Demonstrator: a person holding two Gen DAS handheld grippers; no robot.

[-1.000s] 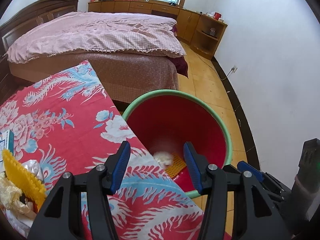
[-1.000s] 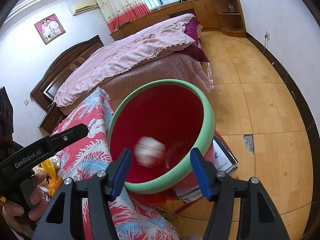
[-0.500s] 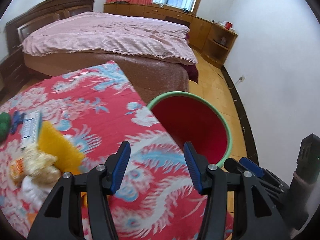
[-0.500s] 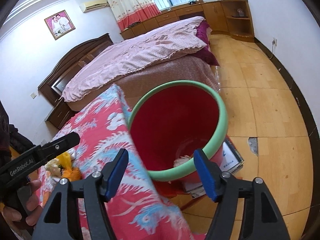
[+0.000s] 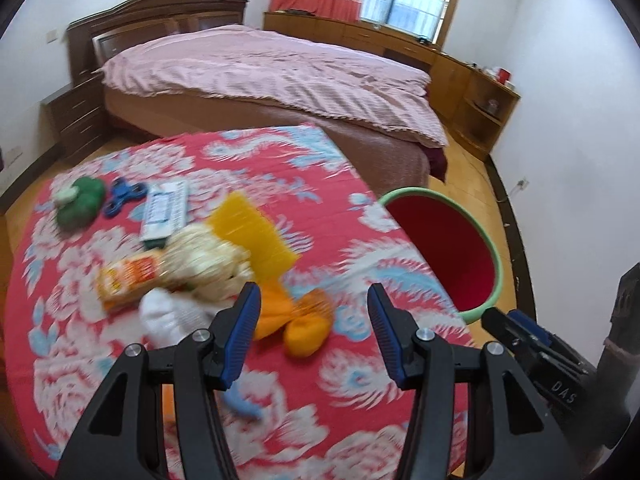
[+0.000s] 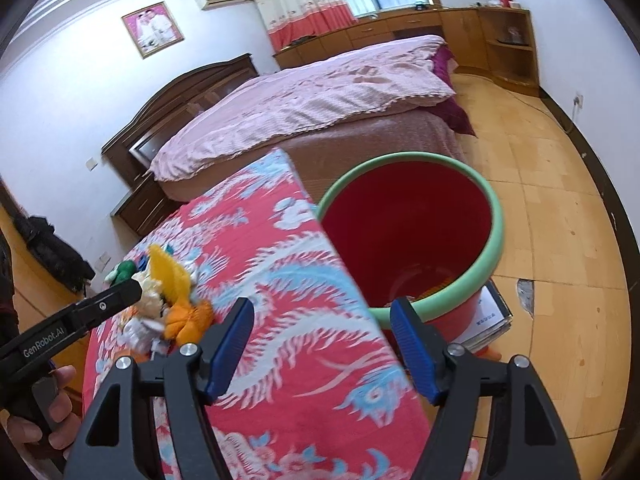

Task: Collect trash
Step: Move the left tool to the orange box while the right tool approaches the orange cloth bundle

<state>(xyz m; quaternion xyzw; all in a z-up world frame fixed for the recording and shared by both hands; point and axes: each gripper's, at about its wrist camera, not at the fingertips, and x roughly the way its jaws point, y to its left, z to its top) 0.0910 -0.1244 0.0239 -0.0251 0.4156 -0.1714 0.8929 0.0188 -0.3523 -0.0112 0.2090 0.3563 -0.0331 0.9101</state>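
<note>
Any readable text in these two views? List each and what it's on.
"GenRobot.AI": left gripper's arm, seen in the right wrist view.
"DAS": right gripper's arm, cut off, seen in the left wrist view.
Orange packet: print blurred.
White box: print blurred.
Booklet under the bucket: too small to read.

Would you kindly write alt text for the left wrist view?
The open, empty left gripper hovers over a red floral tablecloth, aimed at a blurred litter pile of crumpled wrappers and orange scraps. A green-rimmed red plastic bucket stands beside the table on the right, a pink-covered bed behind.
</note>
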